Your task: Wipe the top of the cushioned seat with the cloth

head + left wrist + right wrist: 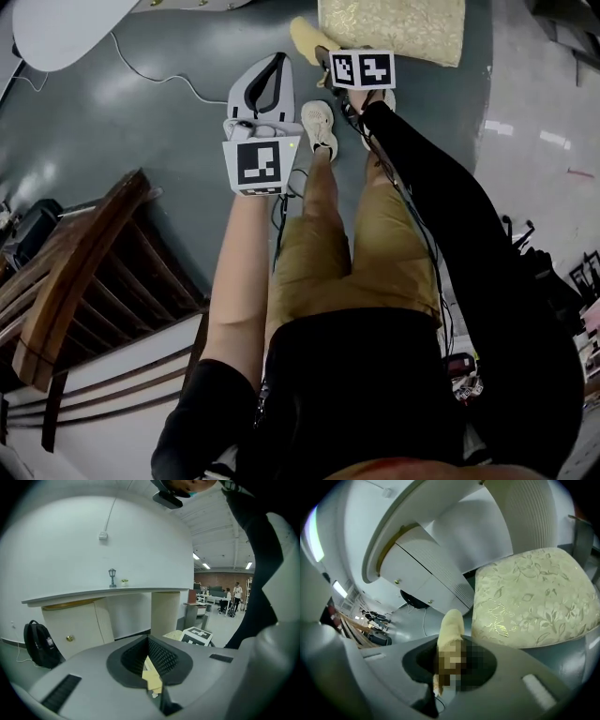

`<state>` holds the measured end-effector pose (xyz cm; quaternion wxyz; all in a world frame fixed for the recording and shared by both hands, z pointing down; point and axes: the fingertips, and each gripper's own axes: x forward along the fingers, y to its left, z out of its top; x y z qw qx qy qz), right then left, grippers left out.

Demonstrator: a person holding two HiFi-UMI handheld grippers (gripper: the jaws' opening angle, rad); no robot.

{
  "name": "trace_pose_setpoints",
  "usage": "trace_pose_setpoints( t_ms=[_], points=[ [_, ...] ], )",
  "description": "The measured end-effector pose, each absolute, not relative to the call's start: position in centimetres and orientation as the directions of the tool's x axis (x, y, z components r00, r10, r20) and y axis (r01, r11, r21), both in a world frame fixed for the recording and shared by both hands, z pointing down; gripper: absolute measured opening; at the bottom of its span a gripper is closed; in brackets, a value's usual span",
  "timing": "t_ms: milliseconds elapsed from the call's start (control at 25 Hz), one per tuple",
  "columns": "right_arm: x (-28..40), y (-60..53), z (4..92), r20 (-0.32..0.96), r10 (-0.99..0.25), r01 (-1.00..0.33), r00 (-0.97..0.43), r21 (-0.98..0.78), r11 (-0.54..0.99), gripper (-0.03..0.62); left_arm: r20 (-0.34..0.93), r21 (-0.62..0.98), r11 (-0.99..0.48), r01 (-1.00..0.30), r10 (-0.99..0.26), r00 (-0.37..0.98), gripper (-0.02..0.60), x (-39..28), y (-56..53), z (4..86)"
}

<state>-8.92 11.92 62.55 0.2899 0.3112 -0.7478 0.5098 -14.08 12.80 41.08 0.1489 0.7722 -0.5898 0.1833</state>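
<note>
Two tools out front: left tool [276,67] pressed together, well short of the cushioned seat [394,28]; right tool [325,56] pinching the yellow cloth [305,36] just beside that seat's near edge. Cloth looks soft, limp and light, so a bunched end suits. Seat beyond: plump, pale floral brocade, faintly glossy.

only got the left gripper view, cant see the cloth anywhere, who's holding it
observer: The right tongs are shut on the cloth; its yellow end sticks out past them.
operator: is it on the seat yet
observer: No. In the right gripper view the cloth is beside the seat, with a strip of floor showing between them.
operator: anything near my left side
observer: A wooden chair stands to the person's left, apart from the left tongs.
</note>
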Motion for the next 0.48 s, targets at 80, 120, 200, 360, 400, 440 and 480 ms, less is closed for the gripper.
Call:
trace_pose_setpoints(
  t_ms=[80, 120, 200, 360, 400, 440, 480],
  points=[
    [-8.2, 11.3, 64.2, 0.787, -0.17, -0.797, -0.593, -0.543, 0.263, 0.057, 0.456, 0.014, -0.243, -0.97, -0.862, 0.222, 0.005, -15.2, 12.8, 40.9],
    [-7.6, 10.8, 64.7, 0.797, -0.181, -0.811, -0.576, -0.53, 0.246, 0.057, 0.454, 0.013, -0.237, -0.971, -0.864, 0.217, 0.005, -15.5, 12.7, 40.8],
    [-6.0, 9.8, 65.3, 0.807, -0.206, -0.831, -0.553, -0.52, 0.197, 0.057, 0.451, 0.007, -0.24, -0.971, -0.866, 0.217, 0.005, -15.7, 12.3, 40.8],
    [-1.8, 8.5, 66.1, 0.832, -0.228, -0.862, -0.506, -0.482, 0.154, 0.057, 0.455, 0.013, -0.248, -0.969, -0.861, 0.227, 0.005, -14.7, 11.2, 41.4],
    [-0.5, 8.1, 66.2, 0.837, -0.234, -0.869, -0.494, -0.472, 0.146, 0.057, 0.457, 0.019, -0.251, -0.968, -0.859, 0.231, 0.005, -14.2, 10.9, 41.6],
    [0.8, 7.8, 66.2, 0.843, -0.238, -0.876, -0.482, -0.462, 0.139, 0.057, 0.46, 0.025, -0.256, -0.966, -0.855, 0.239, 0.005, -13.5, 10.7, 41.8],
    [2.1, 7.5, 66.3, 0.849, -0.242, -0.883, -0.47, -0.45, 0.136, 0.057, 0.463, 0.031, -0.264, -0.964, -0.851, 0.248, 0.005, -12.8, 10.4, 42.0]
  ],
)
